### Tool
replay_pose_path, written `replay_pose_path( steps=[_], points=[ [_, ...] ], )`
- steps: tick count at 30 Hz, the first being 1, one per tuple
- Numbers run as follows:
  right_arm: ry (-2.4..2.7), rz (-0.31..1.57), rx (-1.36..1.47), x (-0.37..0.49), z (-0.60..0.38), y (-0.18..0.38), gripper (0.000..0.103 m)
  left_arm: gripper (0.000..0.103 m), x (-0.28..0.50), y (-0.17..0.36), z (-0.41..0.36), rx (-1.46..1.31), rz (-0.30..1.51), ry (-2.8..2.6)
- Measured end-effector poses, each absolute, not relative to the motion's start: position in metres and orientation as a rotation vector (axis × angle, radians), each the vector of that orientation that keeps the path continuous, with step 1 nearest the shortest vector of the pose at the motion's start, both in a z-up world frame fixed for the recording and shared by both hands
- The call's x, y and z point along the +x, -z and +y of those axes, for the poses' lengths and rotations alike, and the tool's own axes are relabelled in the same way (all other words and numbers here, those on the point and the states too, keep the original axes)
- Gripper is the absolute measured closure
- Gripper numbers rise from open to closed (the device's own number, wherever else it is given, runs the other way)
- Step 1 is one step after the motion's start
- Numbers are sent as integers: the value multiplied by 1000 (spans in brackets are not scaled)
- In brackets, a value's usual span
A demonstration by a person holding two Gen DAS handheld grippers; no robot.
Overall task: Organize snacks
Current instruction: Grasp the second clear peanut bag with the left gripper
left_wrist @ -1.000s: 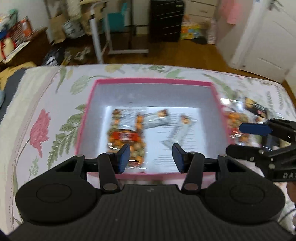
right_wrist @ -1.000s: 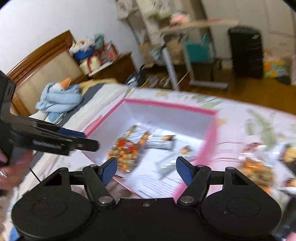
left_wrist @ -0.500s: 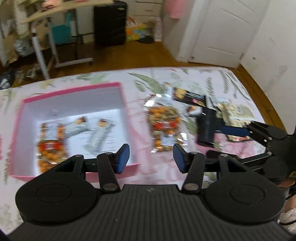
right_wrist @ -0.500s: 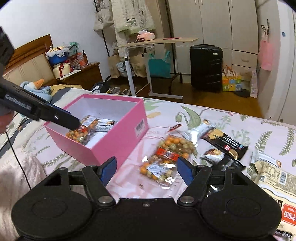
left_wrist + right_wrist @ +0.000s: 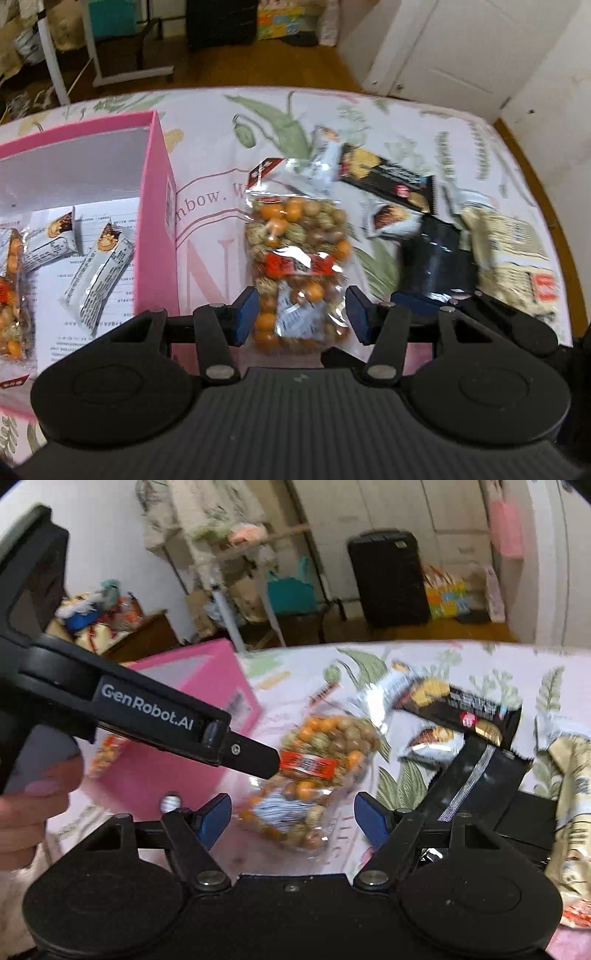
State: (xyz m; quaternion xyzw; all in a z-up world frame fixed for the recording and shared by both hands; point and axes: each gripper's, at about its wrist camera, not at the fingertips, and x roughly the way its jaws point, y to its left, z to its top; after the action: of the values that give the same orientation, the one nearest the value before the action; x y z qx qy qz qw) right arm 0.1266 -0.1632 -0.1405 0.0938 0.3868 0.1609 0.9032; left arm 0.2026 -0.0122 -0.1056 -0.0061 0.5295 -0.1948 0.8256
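A clear bag of orange and brown coated nuts (image 5: pixel 297 266) lies on the floral bedspread, right of the pink box (image 5: pixel 157 221). My left gripper (image 5: pixel 301 319) is open, its blue pads either side of the bag's near end. My right gripper (image 5: pixel 291 818) is open and empty, also just short of that bag (image 5: pixel 317 771). The box holds two silver bars (image 5: pixel 98 273) and another nut bag (image 5: pixel 9 291). A black cracker pack (image 5: pixel 384 179), a small silver pack (image 5: pixel 393 218), a black pouch (image 5: pixel 439 262) and a beige bag (image 5: pixel 513 258) lie to the right.
The left gripper's arm (image 5: pixel 155 720) and the hand holding it cross the right wrist view, close over the nut bag. The bed's far edge drops to a wooden floor with a black suitcase (image 5: pixel 388 576), a rolling table and a white door (image 5: pixel 454 51).
Both grippers have swung from over the pink box to the right and down to the loose nut bag. Both stay open.
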Motion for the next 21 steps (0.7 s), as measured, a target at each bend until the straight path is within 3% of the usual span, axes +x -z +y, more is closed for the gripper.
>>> replay_pose_path(
  steps=[10,14,21],
  points=[
    [-339,832,186,150,-149,171,25,43,227,144,-23,-24,1199,339],
    [-368,826,133,155,-139,175,20,29,232,155,-25,-41,1243,360],
    [-379,810,49,156,-124,180,10,34,237,163,-22,-94,1347,421]
  ],
)
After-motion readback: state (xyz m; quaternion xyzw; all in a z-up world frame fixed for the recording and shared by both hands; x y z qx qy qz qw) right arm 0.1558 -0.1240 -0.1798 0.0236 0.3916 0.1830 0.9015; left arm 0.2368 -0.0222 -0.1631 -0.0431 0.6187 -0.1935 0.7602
